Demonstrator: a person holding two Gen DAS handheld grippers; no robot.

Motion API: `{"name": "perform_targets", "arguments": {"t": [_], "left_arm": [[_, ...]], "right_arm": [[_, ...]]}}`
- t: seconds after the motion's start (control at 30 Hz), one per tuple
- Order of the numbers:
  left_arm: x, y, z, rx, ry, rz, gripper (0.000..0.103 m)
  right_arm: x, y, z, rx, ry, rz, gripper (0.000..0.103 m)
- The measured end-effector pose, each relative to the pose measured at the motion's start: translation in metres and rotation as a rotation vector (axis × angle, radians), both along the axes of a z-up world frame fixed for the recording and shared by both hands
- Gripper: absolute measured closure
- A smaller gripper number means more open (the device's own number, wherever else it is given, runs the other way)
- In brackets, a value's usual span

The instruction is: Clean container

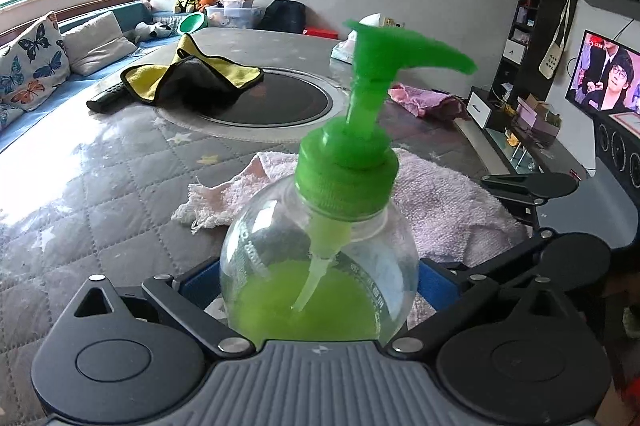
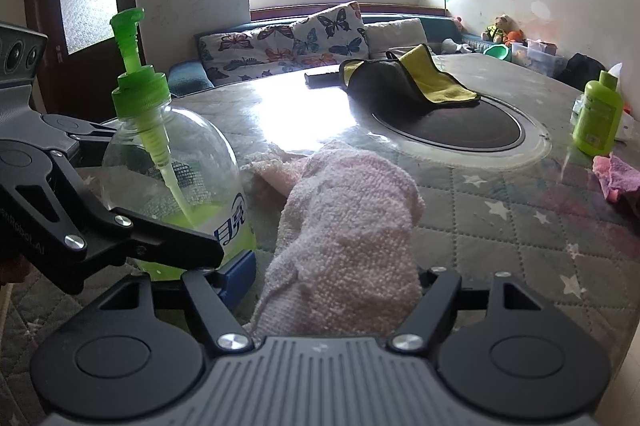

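Bottle [image 1: 320, 274]: clear round pump bottle w/ green cap & green liquid pooling in the bottom – sitting between the blue pads of the left gripper [image 1: 320, 290], low & close to the lens, over the grey quilted table [image 1: 120, 186].
Left gripper: jaws are standing wide, clamping the bottle's fat belly – one blue pad is showing at each side of it, and from the right wrist view one finger is lying across the lower body. Looks like a firm hold, tho the actual pad contact is partly hidden by the bottle.
Right gripper [image 2: 336, 290]: jaws are sitting part-way apart w/ the pink towel [image 2: 344, 226] bunched up between them; whether the pads are pressing on the cloth can't be told, since the towel is covering them.
Towel vs bottle: towel is lying just beside the bottle, to its right in the right wrist view, not on it yet.
Step in hand: prob. the set-up for wiping – one hand steadying the bottle, the other taking up the cloth.
Next move: calling for a secure pinch on the towel, then bringing it against the bottle's side while the left keeps it upright.
Elsewhere: yellow-grey cloth [image 2: 412, 78] & a 2nd green bottle [image 2: 598, 114] are sitting well apart – not in play.
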State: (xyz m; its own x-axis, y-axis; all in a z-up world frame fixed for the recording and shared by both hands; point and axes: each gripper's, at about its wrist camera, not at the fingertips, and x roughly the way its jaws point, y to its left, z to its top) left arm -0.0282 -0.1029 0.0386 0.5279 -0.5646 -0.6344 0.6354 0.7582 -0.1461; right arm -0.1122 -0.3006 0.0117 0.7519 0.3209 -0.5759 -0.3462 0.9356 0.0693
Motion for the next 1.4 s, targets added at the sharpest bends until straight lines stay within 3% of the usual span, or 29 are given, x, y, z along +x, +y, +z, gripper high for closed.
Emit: {"name": "perform_targets", "arguments": {"t": [0.43, 0.8, 1.2, 1.4], "left_arm": [[-0.004, -0.002, 0.006, -0.002, -0.027, 0.065, 0.000], [-0.007, 0.004, 0.007, -0.037, 0.019, 0.099, 0.000], [-0.014, -0.004, 0.008, 0.041, -0.039, 0.101, 0.000], [-0.014, -0.003, 0.007, 0.035, -0.023, 0.100, 0.002]], "right_arm": [[-0.002, -0.001, -0.002, 0.004, 0.003, 0.007, 0.026], [-0.002, -0.002, -0.005, -0.002, 0.005, 0.010, 0.025], [-0.003, -0.004, -0.008, -0.006, 0.010, 0.008, 0.024], [-0.003, -0.004, -0.008, -0.005, 0.011, 0.008, 0.023]]}}
